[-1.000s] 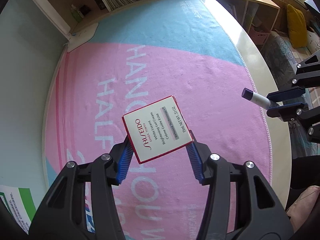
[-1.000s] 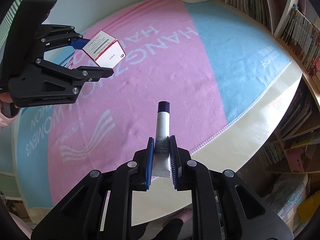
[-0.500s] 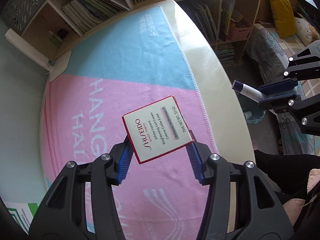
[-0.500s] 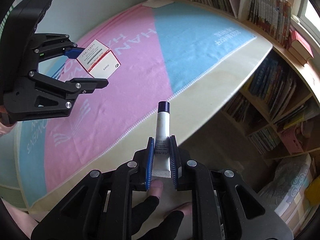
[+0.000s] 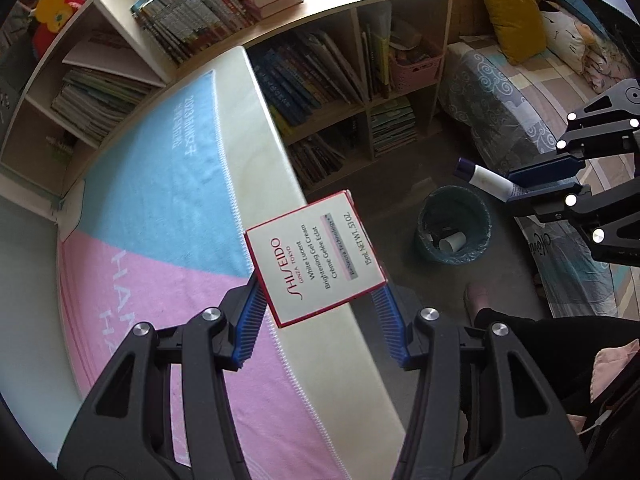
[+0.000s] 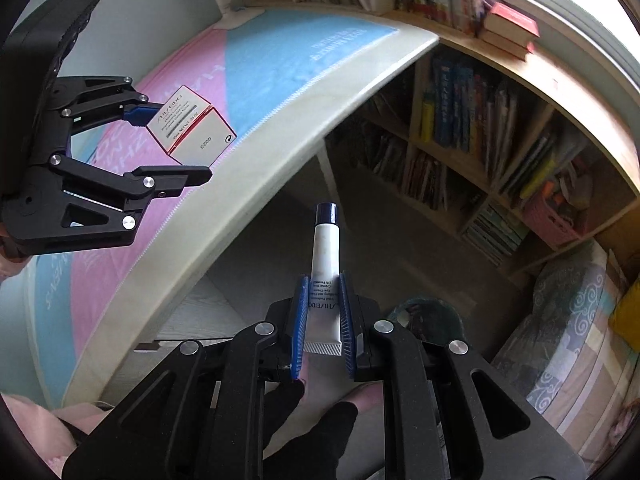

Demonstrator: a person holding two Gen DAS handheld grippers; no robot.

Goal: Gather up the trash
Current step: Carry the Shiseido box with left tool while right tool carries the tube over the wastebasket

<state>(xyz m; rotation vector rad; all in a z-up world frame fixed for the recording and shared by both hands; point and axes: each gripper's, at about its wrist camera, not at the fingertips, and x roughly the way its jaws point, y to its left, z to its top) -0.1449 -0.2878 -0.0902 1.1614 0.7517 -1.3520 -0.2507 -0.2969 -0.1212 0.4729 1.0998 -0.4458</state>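
Note:
My left gripper (image 5: 318,302) is shut on a white, red-edged Shiseido box (image 5: 314,260) and holds it in the air over the table's right edge. The box also shows in the right wrist view (image 6: 188,126). My right gripper (image 6: 324,320) is shut on a white cream tube (image 6: 326,256) with a dark blue cap, past the table edge above the floor. In the left wrist view the tube (image 5: 486,180) hangs just above and right of a teal bin (image 5: 454,228) on the floor, which holds some trash. The bin (image 6: 424,316) sits partly hidden behind my right gripper.
A pink and blue cloth (image 5: 160,208) covers the round table (image 5: 272,168). Wooden bookshelves (image 5: 340,80) full of books curve behind it. A patterned bed (image 5: 500,112) with a yellow pillow lies to the right. The person's leg and foot (image 5: 476,296) are near the bin.
Both grippers have swung right, off the table toward the floor, each still holding its item. The bin has come into view below the tube.

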